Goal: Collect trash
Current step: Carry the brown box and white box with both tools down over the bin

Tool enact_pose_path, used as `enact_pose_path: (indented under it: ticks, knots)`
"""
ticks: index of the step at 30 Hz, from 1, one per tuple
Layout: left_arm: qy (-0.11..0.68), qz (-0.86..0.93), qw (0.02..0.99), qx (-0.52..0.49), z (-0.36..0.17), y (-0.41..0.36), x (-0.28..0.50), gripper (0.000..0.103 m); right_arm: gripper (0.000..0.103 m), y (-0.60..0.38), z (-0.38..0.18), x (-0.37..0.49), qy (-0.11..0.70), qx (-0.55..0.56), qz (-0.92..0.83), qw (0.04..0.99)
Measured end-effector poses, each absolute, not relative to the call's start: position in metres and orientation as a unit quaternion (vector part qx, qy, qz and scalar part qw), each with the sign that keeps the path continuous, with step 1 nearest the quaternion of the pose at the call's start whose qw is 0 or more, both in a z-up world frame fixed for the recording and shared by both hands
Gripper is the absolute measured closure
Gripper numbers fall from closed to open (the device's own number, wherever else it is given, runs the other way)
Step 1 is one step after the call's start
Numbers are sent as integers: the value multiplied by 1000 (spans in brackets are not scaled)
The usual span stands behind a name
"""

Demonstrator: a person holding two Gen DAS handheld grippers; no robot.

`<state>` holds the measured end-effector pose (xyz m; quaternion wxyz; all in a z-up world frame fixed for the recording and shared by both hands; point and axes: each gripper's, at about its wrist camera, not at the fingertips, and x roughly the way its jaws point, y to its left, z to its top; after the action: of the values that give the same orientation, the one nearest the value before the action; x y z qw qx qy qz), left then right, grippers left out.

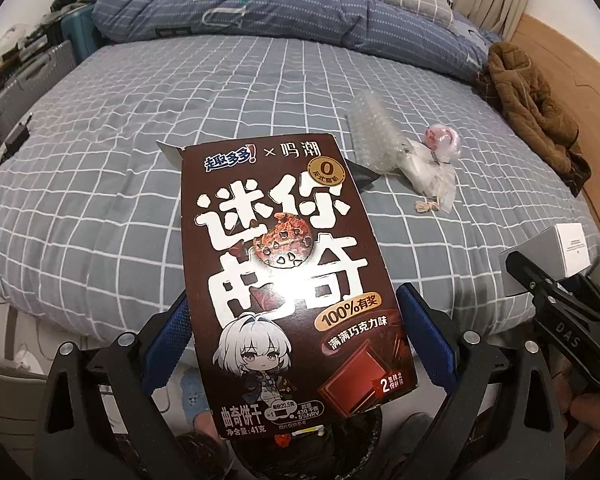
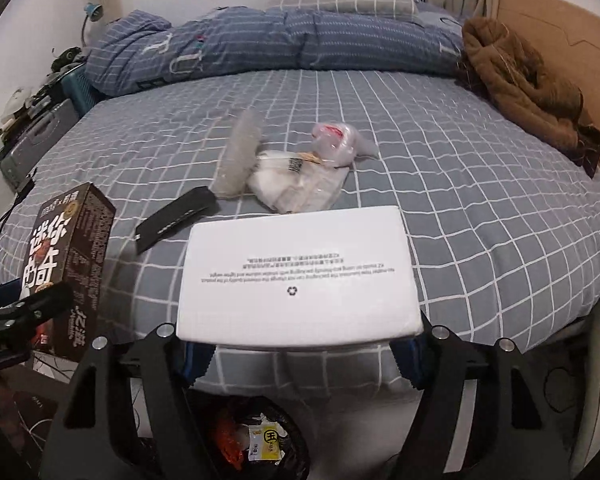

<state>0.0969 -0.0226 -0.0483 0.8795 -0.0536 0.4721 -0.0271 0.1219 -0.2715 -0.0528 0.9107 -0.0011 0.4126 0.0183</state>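
Bed [image 2: 480, 208], grey checked sheet, fills both views; its near edge runs just ahead of both grippers. Far side bounded by a rolled blue quilt [image 2: 280, 40], right side by a wooden headboard [image 2: 560, 52] with a brown jacket [image 2: 520, 80] heaped against it. Left side drops to suitcases [image 2: 36, 140] on the floor. Wide stretches of bare sheet on the left and on the near right.

Left gripper [image 1: 292, 344]: clenched on one brown cookie box [image 1: 284, 264], blue pads pressed to its two long sides, box upright and held above the bed's near edge.

Right gripper [image 2: 300, 354]: grasping one white box [image 2: 296, 272] by its near end, flat face up, printed text upside down in the right wrist view. No gap seen between pads and box.

A bin with a black liner [image 2: 260, 440] sits on the floor below both grippers, wrappers inside.

Loose on mid-bed, well ahead of the grippers:
- one bubble wrap piece [image 2: 240, 156]
- one clear plastic bag [image 2: 300, 184] with white contents
- one crumpled pinkish wrapper [image 2: 336, 140], touching the bag
- one flat black packet [image 2: 176, 218], nearest the boxes
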Motion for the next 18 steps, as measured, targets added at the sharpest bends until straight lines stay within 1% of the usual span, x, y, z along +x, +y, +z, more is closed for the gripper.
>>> enact_pose_path:
  ticks: [9,18]
  knots:
    - [465,-27,883,-52,-43,-15,73,8,34,-255,-44,91,408,-6,31,913]
    - [466,-25,883,-53,-42,-15,69,9,34,-234,-46,67,409,-16,46,911]
